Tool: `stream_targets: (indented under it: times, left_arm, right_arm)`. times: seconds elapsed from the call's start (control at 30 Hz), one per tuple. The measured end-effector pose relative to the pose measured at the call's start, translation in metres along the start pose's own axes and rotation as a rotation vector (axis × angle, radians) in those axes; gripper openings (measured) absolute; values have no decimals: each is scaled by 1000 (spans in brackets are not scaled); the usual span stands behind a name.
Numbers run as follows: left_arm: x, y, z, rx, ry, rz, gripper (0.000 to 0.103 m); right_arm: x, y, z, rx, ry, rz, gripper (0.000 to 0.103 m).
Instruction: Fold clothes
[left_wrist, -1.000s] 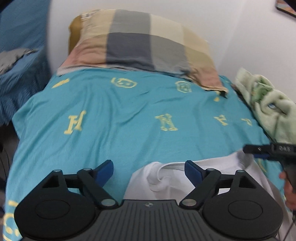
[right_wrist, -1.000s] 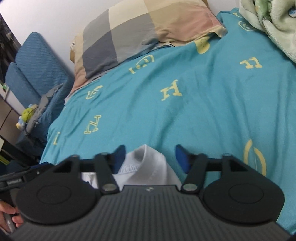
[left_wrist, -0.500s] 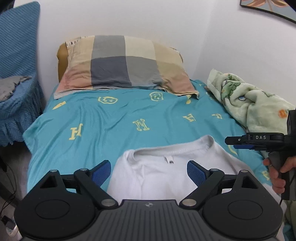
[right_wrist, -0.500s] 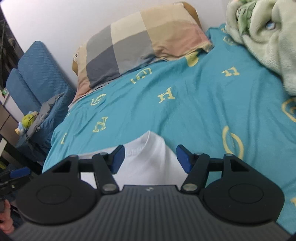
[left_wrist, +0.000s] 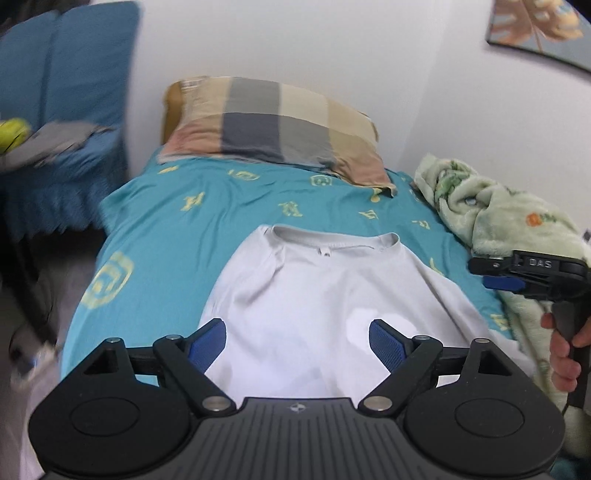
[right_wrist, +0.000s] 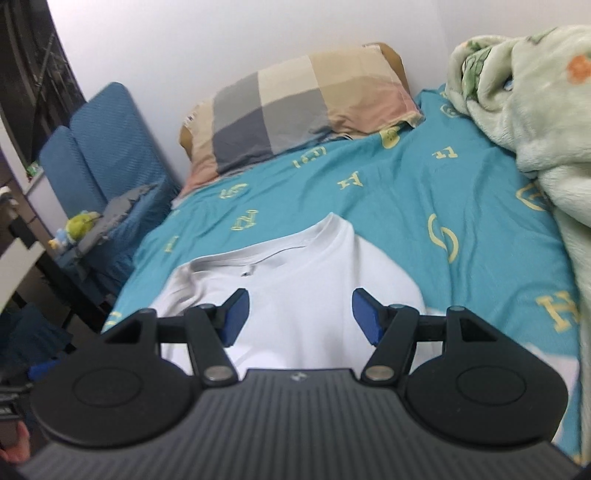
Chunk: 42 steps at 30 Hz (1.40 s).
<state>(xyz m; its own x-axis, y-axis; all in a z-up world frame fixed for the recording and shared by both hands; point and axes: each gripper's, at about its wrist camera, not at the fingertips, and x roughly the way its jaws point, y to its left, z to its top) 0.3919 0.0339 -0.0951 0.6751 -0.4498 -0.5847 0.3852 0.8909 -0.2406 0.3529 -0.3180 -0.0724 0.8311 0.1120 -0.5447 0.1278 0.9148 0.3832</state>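
Note:
A white T-shirt (left_wrist: 325, 291) lies flat on the teal bed sheet (left_wrist: 177, 229), collar toward the pillow; it also shows in the right wrist view (right_wrist: 306, 280). My left gripper (left_wrist: 297, 341) is open and empty, raised above the shirt's lower body. My right gripper (right_wrist: 301, 319) is open and empty, above the shirt's chest. The right gripper also shows from the side in the left wrist view (left_wrist: 517, 273), held at the shirt's right edge.
A checked pillow (left_wrist: 273, 125) lies at the head of the bed by the white wall. A crumpled green blanket (left_wrist: 498, 218) fills the right side. A blue chair (right_wrist: 107, 147) with grey cloth and a yellow toy stands left of the bed.
Both grippers have pulled back and risen away from the collar. The shirt, bunched under them a second ago, now lies spread out and much more of it shows.

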Motion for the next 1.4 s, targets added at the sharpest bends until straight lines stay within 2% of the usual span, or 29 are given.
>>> stream_targets:
  times: [0.13, 0.27, 0.43, 0.53, 0.67, 0.87, 0.97, 1.0, 1.03, 1.07, 1.1, 1.13, 1.23, 1.4]
  left_arm:
    - [-65, -8, -27, -83, -9, 26, 84]
    - [-120, -20, -50, -125, -3, 44, 84]
    - [-163, -21, -78, -254, -9, 68, 84]
    - [-169, -19, -84, -297, 4, 74, 84]
    - [-152, -14, -85, -319, 26, 114, 84]
    - [-91, 24, -86, -529, 48, 91, 78]
    - [-63, 43, -90, -648, 32, 59, 69]
    - [-55, 49, -90, -679, 26, 47, 61]
    - [-48, 53, -89, -693, 20, 32, 47]
    - [-42, 54, -87, -686, 24, 26, 37]
    - [-38, 54, -83, -662, 39, 32, 16]
    - [-34, 54, -79, -638, 54, 38, 7]
    - [-31, 54, -63, -549, 68, 62, 4]
    - [-53, 74, -7, -448, 3, 110, 3]
  right_arm:
    - [-67, 16, -14, 46, -16, 27, 65]
    - [-131, 36, -31, 31, -26, 8, 65]
    - [-193, 52, -48, 16, 3, -8, 65]
    - [-213, 48, -58, 54, 17, 3, 65]
    - [-219, 39, -73, 69, 2, 1, 65]
    - [-193, 20, -86, 107, 24, 9, 65]
    - [-171, 11, -90, 136, 57, 21, 65]
    - [-162, 7, -90, 155, 67, 27, 65]
    - [-155, 5, -90, 164, 71, 24, 65]
    - [-147, 2, -90, 169, 73, 16, 65]
    - [-140, 0, -90, 172, 81, 6, 65]
    - [-133, -2, -90, 176, 91, -5, 65]
    - [-120, -6, -91, 210, 128, -1, 65]
    - [-118, -2, -95, 232, 159, -1, 65]
